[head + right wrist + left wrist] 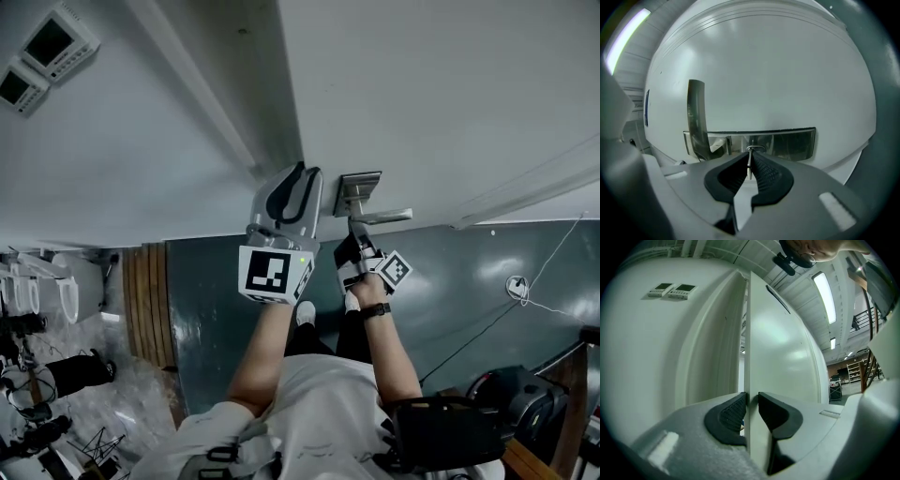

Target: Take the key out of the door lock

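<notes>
Right gripper view: right claw (750,158) grips what looks like the key (749,166); left claw (751,401) clamps door edge (752,333).

White flat door panel (787,70), upright, bearing a rectangular polished-metal lock plate (787,143) fixed flush to its face. A curved metal lever handle (696,112) projects at one end of the plate. Below the door, a dark grey-green floor (450,281) with a thin white cable (525,286) lying on it.

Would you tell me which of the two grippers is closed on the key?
The right gripper: it pinches the thin key at the lock plate, whereas the left gripper clamps the door's edge.
</notes>
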The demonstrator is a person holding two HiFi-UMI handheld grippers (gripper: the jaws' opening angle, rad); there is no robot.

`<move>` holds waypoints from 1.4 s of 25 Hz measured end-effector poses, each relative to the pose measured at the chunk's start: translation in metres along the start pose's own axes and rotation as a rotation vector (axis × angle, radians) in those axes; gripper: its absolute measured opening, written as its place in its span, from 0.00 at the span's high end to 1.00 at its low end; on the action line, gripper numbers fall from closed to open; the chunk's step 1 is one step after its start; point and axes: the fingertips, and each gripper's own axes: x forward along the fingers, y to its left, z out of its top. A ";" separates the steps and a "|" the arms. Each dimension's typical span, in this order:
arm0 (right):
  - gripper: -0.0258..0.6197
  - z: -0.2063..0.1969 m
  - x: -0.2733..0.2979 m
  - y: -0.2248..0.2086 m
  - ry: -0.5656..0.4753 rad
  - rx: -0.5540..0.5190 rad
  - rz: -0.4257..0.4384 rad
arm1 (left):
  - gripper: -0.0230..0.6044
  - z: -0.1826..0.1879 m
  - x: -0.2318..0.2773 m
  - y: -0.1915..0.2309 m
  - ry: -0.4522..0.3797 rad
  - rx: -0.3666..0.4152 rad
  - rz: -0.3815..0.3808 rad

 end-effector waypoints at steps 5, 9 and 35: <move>0.92 -0.010 -0.038 -0.006 0.002 0.036 -0.035 | 0.83 0.000 0.001 0.002 0.026 -0.004 0.003; 0.92 -0.024 -0.076 0.006 0.162 -0.234 -0.113 | 0.84 -0.003 0.003 0.002 0.045 0.027 0.002; 0.91 -0.014 -0.151 0.315 0.141 -1.453 0.120 | 0.97 0.033 -0.133 -0.109 0.040 0.055 0.072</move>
